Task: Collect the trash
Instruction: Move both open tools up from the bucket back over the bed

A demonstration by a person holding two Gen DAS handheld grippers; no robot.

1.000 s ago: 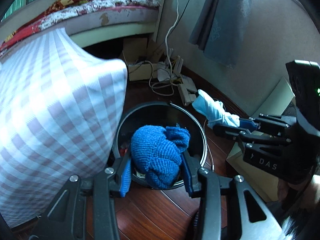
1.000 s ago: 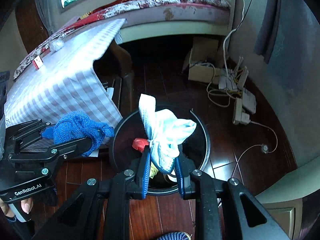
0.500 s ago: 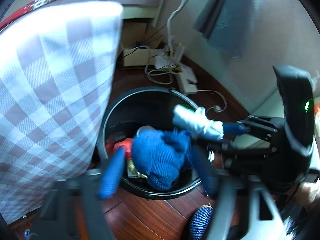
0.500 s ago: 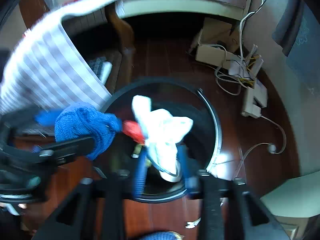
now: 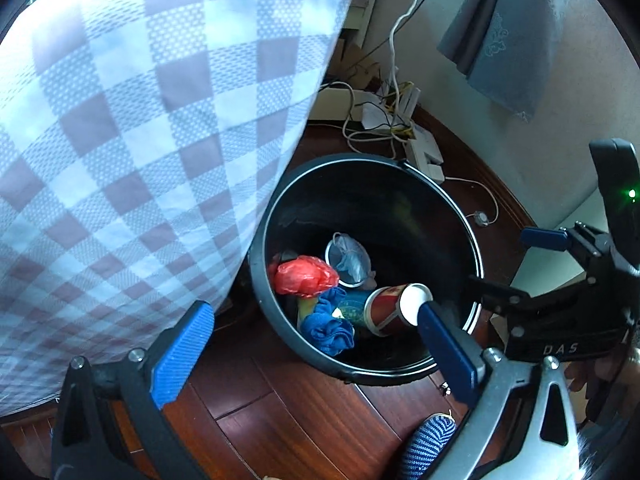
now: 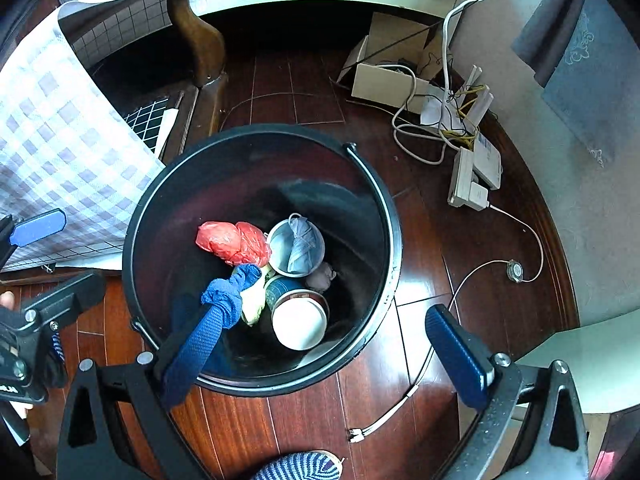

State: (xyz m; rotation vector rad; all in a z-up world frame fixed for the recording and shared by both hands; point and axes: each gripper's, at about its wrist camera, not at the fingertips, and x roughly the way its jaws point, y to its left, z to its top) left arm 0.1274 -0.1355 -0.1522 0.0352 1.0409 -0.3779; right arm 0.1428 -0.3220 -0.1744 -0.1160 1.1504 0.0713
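both tongs hang over the black bin [image 6: 256, 384], jaws opening wide with nothing between them: left tongs [image 5: 316, 344], right tongs [image 6: 320, 348]. the trash lies at the bin's bottom: a blue knit cloth [image 6: 232, 292], a red plastic bag [image 6: 234, 242], a paper cup [image 6: 298, 322] and a cup stuffed with a pale bag [image 6: 298, 246]. it all looks light; the cloth is soft and limp, best pinched at a bunched fold. the paper cup lies tipped on its side, crushable, mouth toward the cameras.
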